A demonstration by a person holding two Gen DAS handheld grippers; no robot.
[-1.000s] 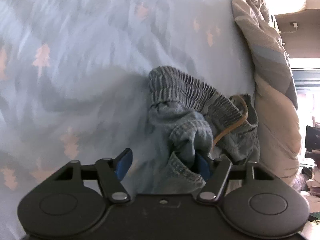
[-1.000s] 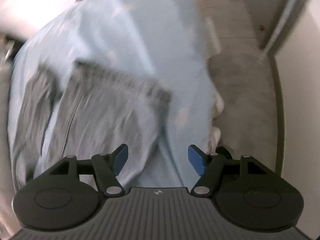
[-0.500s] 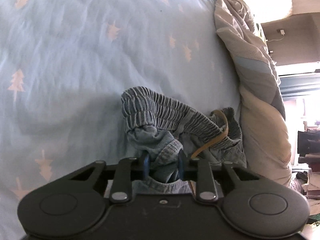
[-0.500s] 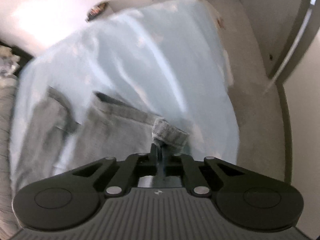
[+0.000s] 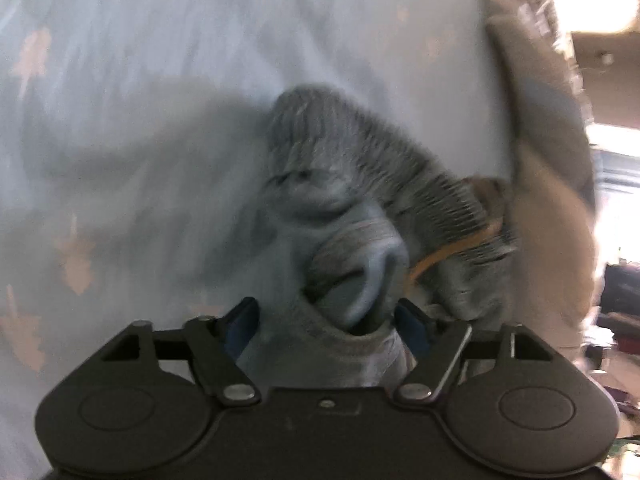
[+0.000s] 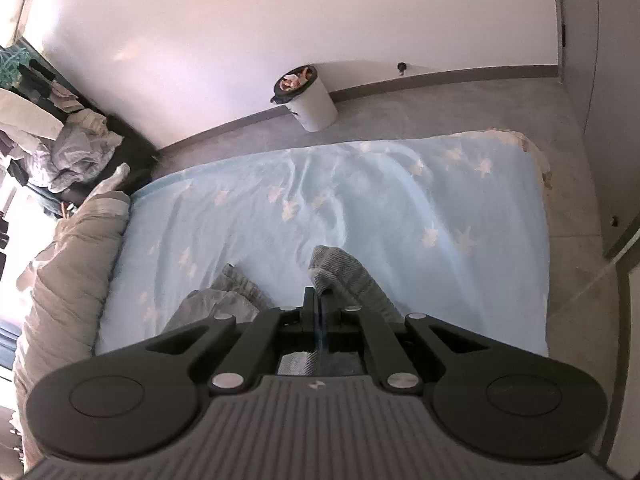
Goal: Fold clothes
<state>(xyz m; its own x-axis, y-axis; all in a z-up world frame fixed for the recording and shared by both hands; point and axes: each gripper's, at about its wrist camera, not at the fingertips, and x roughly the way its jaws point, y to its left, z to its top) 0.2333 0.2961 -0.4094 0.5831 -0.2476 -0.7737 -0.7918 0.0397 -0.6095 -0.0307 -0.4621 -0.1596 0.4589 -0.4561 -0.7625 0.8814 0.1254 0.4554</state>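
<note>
Shorts [image 5: 352,216] lie bunched between the left gripper's [image 5: 326,322] spread jaws, a fold of cloth bulging in the gap, on the blue sheet [image 5: 160,80]. The right gripper [image 6: 320,300] is clamped on their ribbed waistband [image 6: 340,268], lifted above the sheet. A beige duvet [image 6: 68,264] lies left; a bin [image 6: 308,100] stands far.

Grey-blue denim shorts [image 5: 344,184] w/ ribbed waistband; pale-blue sheet [image 6: 360,200], peach tree print.
</note>
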